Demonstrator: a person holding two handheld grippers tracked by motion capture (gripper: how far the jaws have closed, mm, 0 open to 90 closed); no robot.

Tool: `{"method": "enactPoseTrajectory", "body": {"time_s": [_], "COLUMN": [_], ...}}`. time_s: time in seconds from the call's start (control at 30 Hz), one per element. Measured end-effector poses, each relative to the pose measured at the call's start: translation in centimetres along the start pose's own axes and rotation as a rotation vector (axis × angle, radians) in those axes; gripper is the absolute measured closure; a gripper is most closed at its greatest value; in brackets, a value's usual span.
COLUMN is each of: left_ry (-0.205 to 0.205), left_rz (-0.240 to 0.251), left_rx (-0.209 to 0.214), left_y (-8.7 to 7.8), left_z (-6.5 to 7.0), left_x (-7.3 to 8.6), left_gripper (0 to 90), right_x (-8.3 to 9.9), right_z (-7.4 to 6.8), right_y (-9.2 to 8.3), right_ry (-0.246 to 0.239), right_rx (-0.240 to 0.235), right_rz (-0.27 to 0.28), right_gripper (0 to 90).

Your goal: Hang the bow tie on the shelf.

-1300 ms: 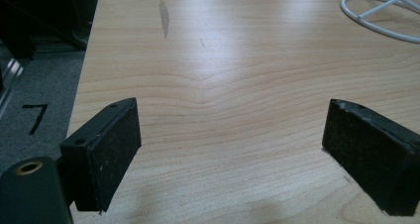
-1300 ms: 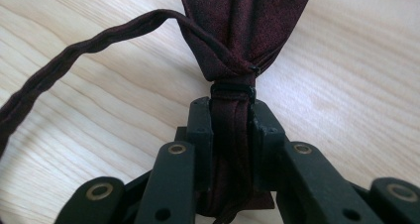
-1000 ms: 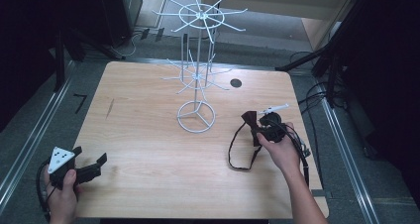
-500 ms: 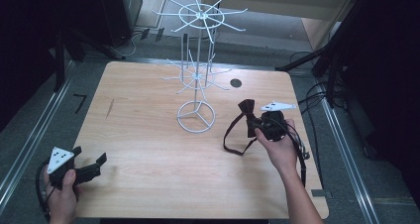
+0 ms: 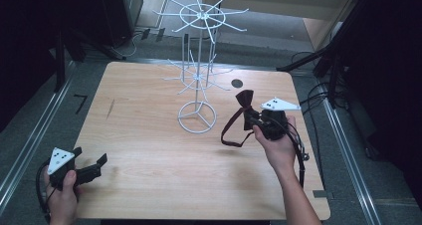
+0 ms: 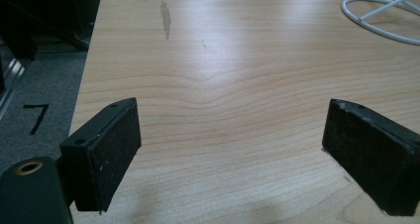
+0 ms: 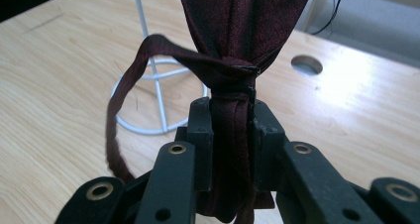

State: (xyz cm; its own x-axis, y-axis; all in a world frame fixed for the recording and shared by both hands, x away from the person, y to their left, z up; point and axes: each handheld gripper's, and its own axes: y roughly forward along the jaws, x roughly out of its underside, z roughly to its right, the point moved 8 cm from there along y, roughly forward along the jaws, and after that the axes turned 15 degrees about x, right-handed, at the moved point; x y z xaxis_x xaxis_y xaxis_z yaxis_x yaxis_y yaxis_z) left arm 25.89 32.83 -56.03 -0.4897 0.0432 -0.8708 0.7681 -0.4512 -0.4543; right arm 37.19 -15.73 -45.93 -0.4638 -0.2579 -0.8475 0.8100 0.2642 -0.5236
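Two grippers are over the wooden table [image 5: 149, 135]. The right gripper [image 5: 251, 119], held in the person's right hand [image 5: 276, 148] above the table's right side, has its jaws clamped on the knot of a dark red bow tie [image 5: 244, 101], whose strap [image 5: 230, 133] hangs in a loop just beside the white wire rack [image 5: 199, 80]. The left gripper [image 5: 92, 166] sits low at the near left corner, jaws spread wide with bare wood between them.

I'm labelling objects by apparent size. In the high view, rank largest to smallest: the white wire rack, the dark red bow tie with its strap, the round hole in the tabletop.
1. White wire rack
2. Bow tie with strap
3. Round hole
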Motion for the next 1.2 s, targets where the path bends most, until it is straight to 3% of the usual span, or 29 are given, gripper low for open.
{"method": "enactPoseTrajectory", "body": {"time_s": [0.5, 1.2], "left_ry": [0.0, -0.002], "left_rz": [0.0, 0.001], "left_rx": [0.002, 0.006], "left_y": [0.1, 0.0], "left_z": [0.0, 0.0], "left_x": [0.0, 0.0], "left_gripper": [8.8, 8.8], "right_x": [-2.6, -6.9], "right_z": [-1.1, -1.7], "right_y": [-1.2, 0.6], "right_ry": [0.015, 0.028], "right_rx": [0.005, 0.049], "right_rz": [0.103, 0.137], "right_gripper": [76.5, 76.4]}}
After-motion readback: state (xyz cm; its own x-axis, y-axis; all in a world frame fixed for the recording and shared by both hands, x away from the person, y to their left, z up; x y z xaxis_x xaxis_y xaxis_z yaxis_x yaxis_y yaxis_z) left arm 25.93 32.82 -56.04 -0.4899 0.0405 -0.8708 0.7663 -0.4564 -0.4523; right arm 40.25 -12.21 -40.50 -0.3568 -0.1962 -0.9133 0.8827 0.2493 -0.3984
